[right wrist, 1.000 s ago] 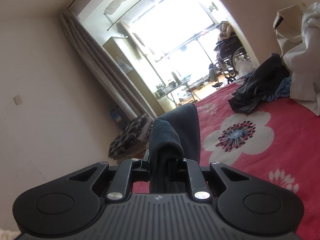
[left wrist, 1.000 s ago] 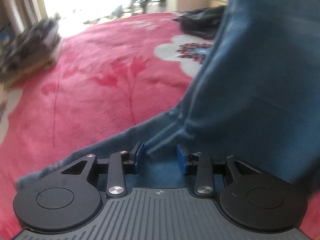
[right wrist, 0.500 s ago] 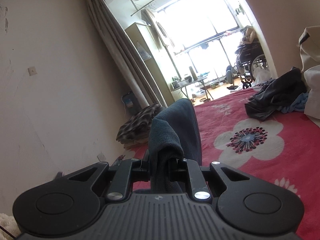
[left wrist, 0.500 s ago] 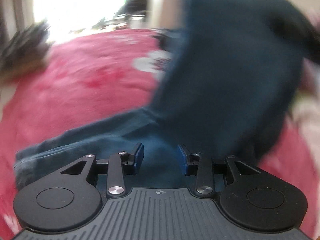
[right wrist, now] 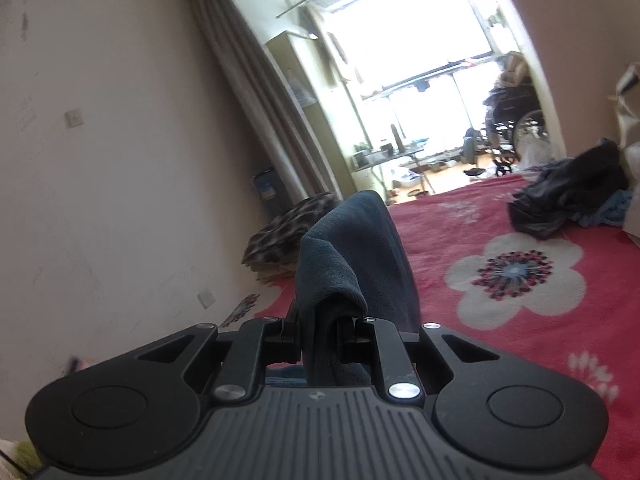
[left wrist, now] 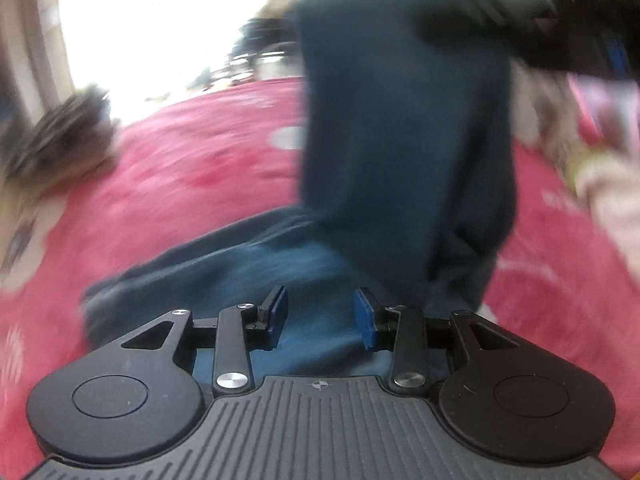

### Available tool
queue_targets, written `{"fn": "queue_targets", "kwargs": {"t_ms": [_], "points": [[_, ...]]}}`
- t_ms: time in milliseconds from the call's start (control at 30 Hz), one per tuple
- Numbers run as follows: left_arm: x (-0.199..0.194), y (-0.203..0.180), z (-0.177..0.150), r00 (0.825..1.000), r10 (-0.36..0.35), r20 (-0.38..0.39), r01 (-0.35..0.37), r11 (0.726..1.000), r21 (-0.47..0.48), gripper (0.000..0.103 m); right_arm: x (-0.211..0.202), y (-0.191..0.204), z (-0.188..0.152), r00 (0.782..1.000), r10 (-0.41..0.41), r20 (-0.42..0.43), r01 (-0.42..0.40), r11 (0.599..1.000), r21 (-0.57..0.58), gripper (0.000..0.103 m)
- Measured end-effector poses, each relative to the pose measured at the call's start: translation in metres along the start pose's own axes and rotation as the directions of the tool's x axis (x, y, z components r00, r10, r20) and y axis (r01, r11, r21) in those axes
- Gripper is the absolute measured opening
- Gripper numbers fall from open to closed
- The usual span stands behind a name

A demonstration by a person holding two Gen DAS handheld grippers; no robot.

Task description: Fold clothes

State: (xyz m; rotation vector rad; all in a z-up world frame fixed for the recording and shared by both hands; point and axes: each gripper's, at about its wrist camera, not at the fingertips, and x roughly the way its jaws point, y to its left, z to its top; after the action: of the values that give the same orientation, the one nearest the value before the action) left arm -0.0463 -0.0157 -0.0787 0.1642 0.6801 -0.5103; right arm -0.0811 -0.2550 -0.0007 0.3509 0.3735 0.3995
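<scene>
A dark blue garment point(left wrist: 400, 140) hangs in a tall drape over the red flowered bedspread point(left wrist: 180, 200), and its lower part trails across the bed toward me. My left gripper point(left wrist: 320, 312) hovers just above that trailing part, its blue pads point(left wrist: 276, 308) apart with cloth showing in the gap but not pinched. In the right wrist view, my right gripper point(right wrist: 318, 340) is shut on a bunched fold of the same garment point(right wrist: 360, 248), which stands up above the jaws. The left wrist view is blurred.
A dark heap of clothes point(right wrist: 568, 204) lies at the bed's far right, beside a white flower print point(right wrist: 516, 272). A checkered folded item point(right wrist: 284, 236) sits by the left wall point(right wrist: 100, 160). Pale fabric point(left wrist: 608, 200) lies at the right. A wheelchair point(right wrist: 516, 120) stands beyond.
The left gripper has swept sideways over the bed, and the hanging garment now shows as a narrower column in front of it. The right gripper rolled and shifted slightly, still clamped on the cloth.
</scene>
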Motion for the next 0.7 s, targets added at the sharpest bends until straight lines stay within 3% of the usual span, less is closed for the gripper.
{"fn": "queue_targets", "kwargs": {"t_ms": [167,300,467,700], "points": [[-0.038,0.059,-0.010,0.995,0.101,0.022,-0.093,0.968,-0.234,0.036,0.024,0.037,-0.014,0.999,0.043,-0.027,-0.044,0.998,-0.050,0.017],[-0.042,0.098,-0.025,0.993,0.115,-0.012,-0.110,0.907,-0.406,0.037,0.057,0.074,-0.038,0.994,0.054,-0.097,-0.066,0.990,-0.126,0.017],[-0.029,0.133,-0.050,0.999,0.020,-0.045,-0.043,0.808,-0.588,0.037,0.096,0.116,-0.074,0.978,0.009,-0.208,-0.074,0.949,-0.305,0.017],[-0.021,0.159,-0.072,0.996,-0.091,-0.013,0.054,0.691,-0.721,0.037,0.100,0.147,-0.083,0.985,-0.030,-0.168,-0.049,0.892,-0.450,0.017]]}}
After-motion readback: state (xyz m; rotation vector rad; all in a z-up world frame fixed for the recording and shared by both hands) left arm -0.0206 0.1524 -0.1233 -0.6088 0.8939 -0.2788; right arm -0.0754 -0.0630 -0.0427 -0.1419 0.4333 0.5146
